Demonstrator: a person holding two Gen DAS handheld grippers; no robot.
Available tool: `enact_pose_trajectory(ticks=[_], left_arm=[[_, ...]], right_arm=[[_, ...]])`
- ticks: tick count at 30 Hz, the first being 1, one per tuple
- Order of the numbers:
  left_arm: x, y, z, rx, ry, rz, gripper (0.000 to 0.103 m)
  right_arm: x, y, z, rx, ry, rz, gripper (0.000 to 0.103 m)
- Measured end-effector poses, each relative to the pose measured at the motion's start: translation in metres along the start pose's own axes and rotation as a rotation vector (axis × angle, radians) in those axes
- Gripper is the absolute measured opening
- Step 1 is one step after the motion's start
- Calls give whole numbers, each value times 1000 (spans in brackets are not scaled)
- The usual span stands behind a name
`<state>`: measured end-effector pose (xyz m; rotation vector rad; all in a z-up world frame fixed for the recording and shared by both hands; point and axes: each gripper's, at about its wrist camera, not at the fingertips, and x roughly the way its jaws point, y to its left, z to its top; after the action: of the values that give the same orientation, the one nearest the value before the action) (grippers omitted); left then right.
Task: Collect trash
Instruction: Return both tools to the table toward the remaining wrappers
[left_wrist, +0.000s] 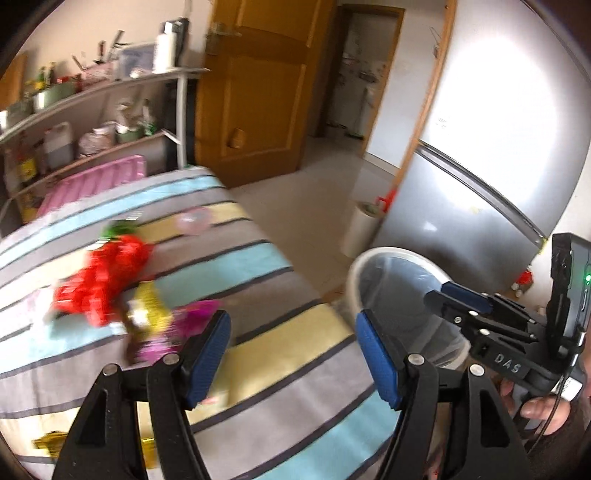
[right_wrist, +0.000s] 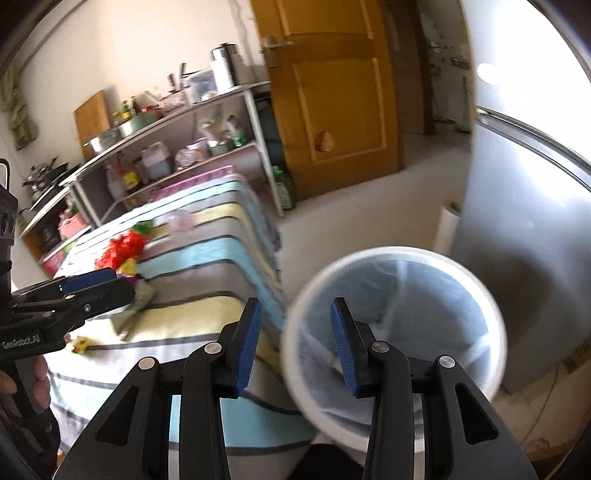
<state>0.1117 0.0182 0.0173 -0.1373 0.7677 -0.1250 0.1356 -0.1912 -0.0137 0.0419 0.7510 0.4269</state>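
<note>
Beside the striped bed (left_wrist: 280, 373), the right gripper (right_wrist: 295, 343) hung over the lined white bin (right_wrist: 491, 302), jaws apart and empty, presumably placed there for a drop. Its partner, the left gripper (left_wrist: 291, 354), also gaped with nothing between its pads, angled toward the remaining trash: red wrapper (left_wrist: 105, 277), gold wrapper (left_wrist: 149, 308) and pink wrapper (left_wrist: 177, 332) lying together on the bedcover.

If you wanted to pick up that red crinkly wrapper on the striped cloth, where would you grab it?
I'd pinch the red wrapper on a raised crumpled fold near its middle, coming down from above. It lies loose and bunched on the striped cloth, so the puckered ridges give the fingers something to close on. The left gripper is open and empty. Blur hides finer detail.
</note>
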Motion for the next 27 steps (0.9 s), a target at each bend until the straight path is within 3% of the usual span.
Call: enact_pose_trajectory(ticks=[15, 21, 27], left_arm=[[-71, 131, -52, -194, -50, 187, 77], [-79, 163, -72, -240, -34, 215, 81], [-64, 179, -78, -229, 10, 141, 83]], right_arm=[[44, 107, -6, -114, 74, 186, 40], [63, 135, -11, -138, 116, 216, 40], [82, 152, -12, -144, 155, 221, 48]])
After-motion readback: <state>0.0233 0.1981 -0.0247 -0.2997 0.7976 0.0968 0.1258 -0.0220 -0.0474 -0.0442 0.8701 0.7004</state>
